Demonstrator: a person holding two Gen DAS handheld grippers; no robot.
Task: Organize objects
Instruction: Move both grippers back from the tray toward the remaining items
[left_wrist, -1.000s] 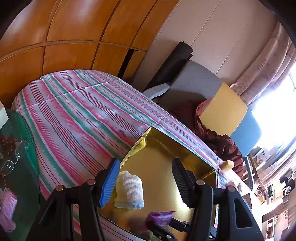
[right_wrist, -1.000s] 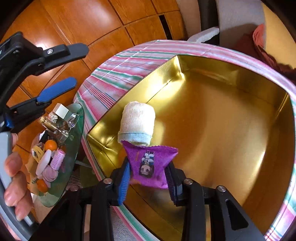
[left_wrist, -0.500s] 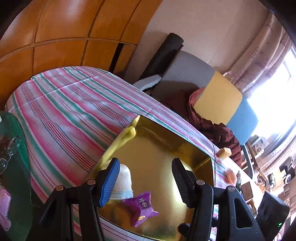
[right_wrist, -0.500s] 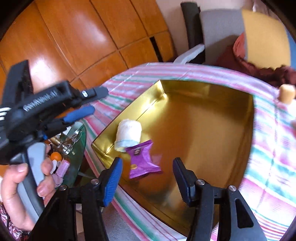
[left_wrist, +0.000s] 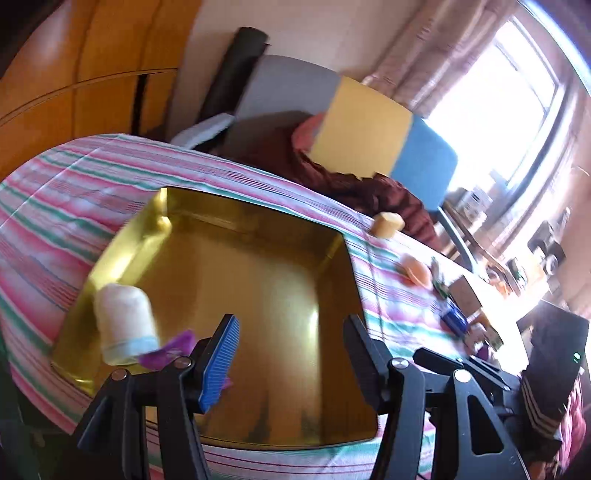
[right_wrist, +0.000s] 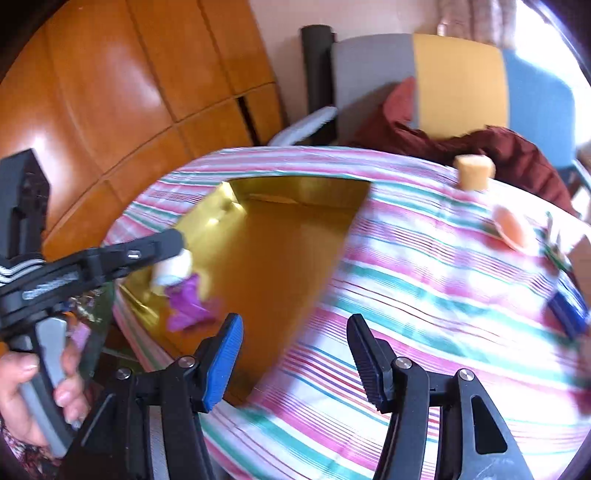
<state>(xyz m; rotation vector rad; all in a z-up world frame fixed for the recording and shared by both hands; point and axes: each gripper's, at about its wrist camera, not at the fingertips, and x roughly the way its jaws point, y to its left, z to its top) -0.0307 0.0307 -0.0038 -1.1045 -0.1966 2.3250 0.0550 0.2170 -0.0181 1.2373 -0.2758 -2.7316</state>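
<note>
On the striped cloth of the bench (left_wrist: 74, 206), a shallow gold tray (left_wrist: 258, 236) is sitting with two things lying together in its near-left corner: a rolled white sock (left_wrist: 123, 317) with a pale blue cuff, and a purple snack packet (left_wrist: 173, 349) just beside it, touching or nearly so. The left hand-held gripper (left_wrist: 291, 358) is hovering over the middle of the tray with its jaws standing moderately wide and nothing between them. The right hand-held gripper (right_wrist: 295, 360) is hanging over the tray's right edge and the cloth next to it, jaws likewise apart and gripping nothing; the purple packet is lying clear of its blue pad, off to the left. A person's hand (right_wrist: 33, 398) is wrapping around the grey handle of the left tool at the edge of the right wrist view. Farther along the bench, well apart from the tray, a yellow sponge block (right_wrist: 474, 171) and an orange pad (right_wrist: 511, 229) are resting on the cloth, with some small blurred items beyond them. Behind the bench, a chair (left_wrist: 365, 129) in grey, yellow and blue is carrying a dark red garment (left_wrist: 354, 188).
</note>
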